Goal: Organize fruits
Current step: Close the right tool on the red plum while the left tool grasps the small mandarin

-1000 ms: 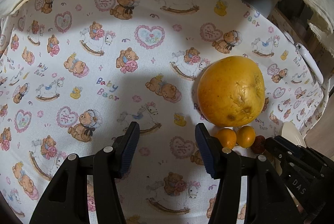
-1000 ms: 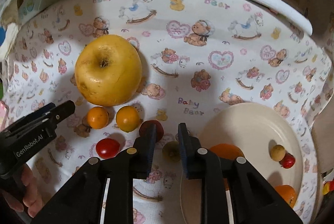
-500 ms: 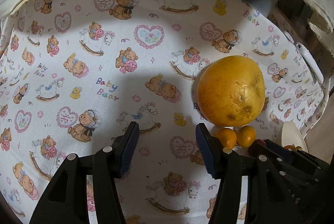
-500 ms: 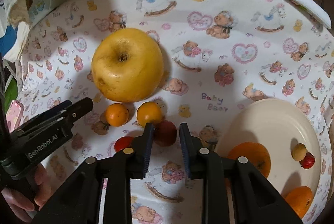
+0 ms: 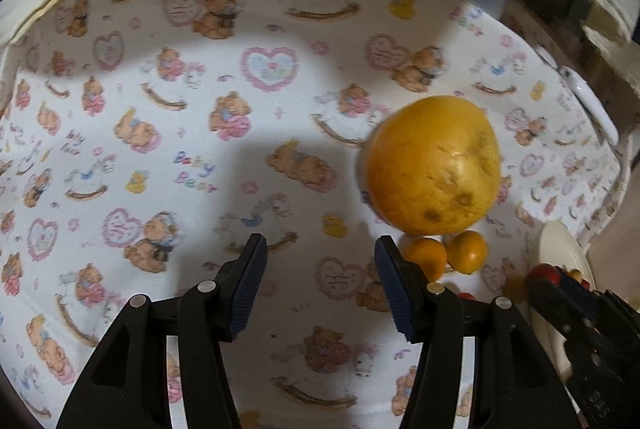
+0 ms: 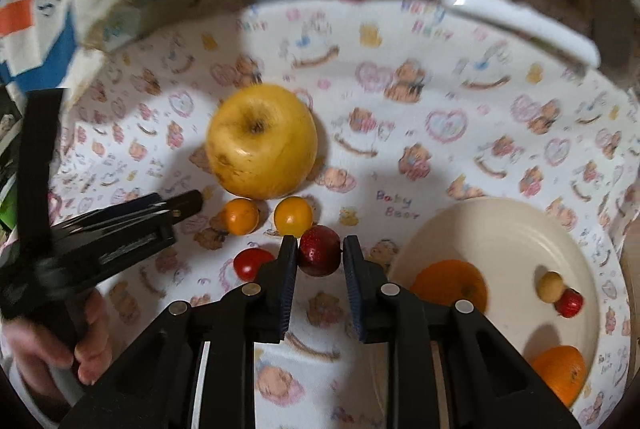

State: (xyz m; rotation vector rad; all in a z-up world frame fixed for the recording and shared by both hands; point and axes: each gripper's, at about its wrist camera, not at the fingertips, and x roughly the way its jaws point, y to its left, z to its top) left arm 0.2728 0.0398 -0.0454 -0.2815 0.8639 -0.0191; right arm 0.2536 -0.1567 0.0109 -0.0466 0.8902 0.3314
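Your right fingers [image 6: 319,256] clamp the dark red fruit [image 6: 319,250]; two small orange fruits [image 6: 293,216] sit just beyond, cherry tomato [image 6: 252,263] left; left fingers [image 5: 319,287] gape, empty.

The left half of the desk [image 5: 120,149] lies bare under its printed cloth, wide room for a hand-held gripper to pass. To the right the big yellow apple [image 6: 262,141] blocks the way, with two small orange fruits [image 6: 241,216] just beside its near side and a red tomato [image 6: 251,263] nearer still. Far right, the plate [image 6: 520,229] takes up the near corner.
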